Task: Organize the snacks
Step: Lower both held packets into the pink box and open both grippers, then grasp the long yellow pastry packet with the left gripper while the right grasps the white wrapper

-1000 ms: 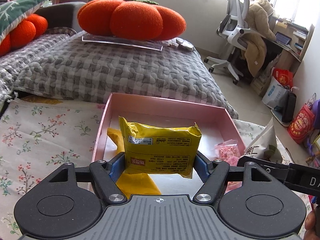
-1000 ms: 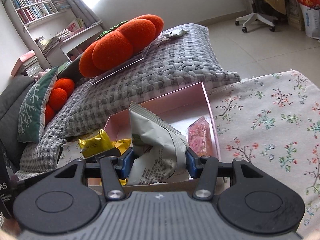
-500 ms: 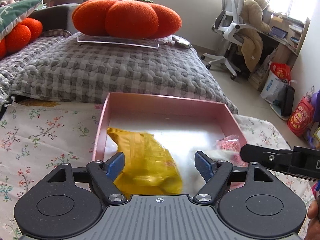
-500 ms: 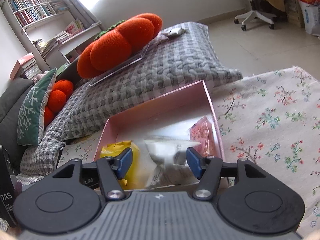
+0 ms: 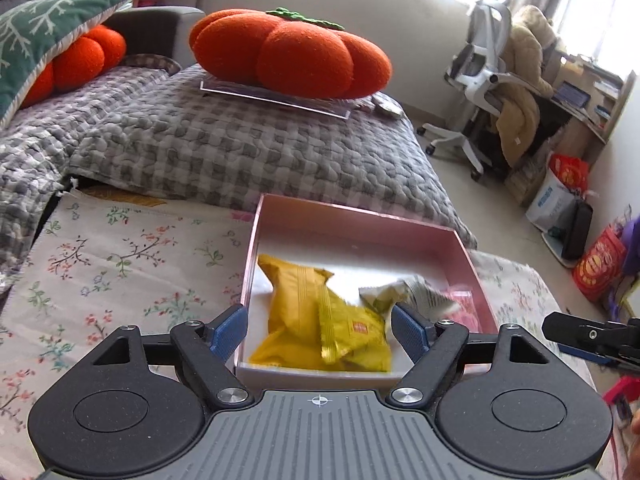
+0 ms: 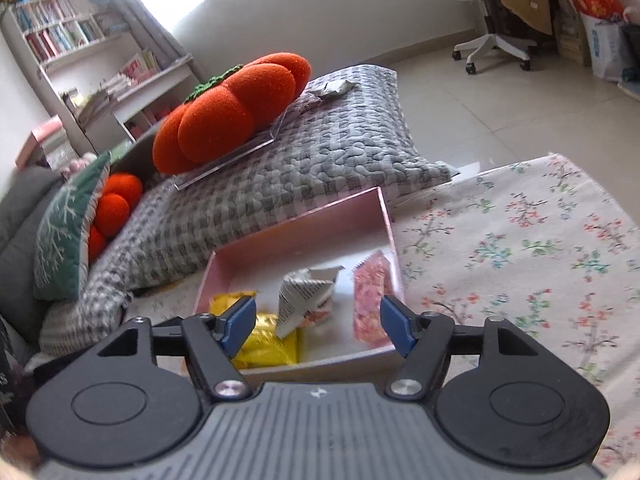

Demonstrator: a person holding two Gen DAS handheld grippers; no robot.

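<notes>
**Mia:** While the left gripper [image 5: 319,330] hung over the near edge of the pink box [image 5: 360,226], were its blue fingers [image 5: 227,327] squeezing anything?

**Ben:** No. They were spread wide apart and nothing was between them. Just past them, at about 12 o'clock, two yellow snack bags [image 5: 320,320] lay in the box, one partly on top of the other.

**Mia:** What was next to the yellow ones?

**Ben:** At 2 o'clock from them lay a white and green crinkly bag [image 5: 412,294]. Past that, against the right wall of the box, was a pink packet [image 5: 464,306]. It looked blurry in that view.

**Mia:** And the right gripper [image 6: 318,324]?

**Ben:** Its fingers were wide apart too, and it held nothing. It was at the near edge of the box [image 6: 304,226]. The crinkly bag [image 6: 306,296] sat at 12 o'clock from it, standing up a bit like a little tent. The yellow bags [image 6: 266,338] were at 10 o'clock, partly hidden behind the left finger. The pink packet [image 6: 370,300] was at 1 o'clock, along the right wall.

**Mia:** What was the box sitting on?

**Ben:** A flowery cloth [image 6: 520,248]. Behind the box was a grey checked blanket [image 5: 240,148], and on it, at 12 o'clock, sat a big orange pumpkin cushion [image 5: 288,54].
</notes>
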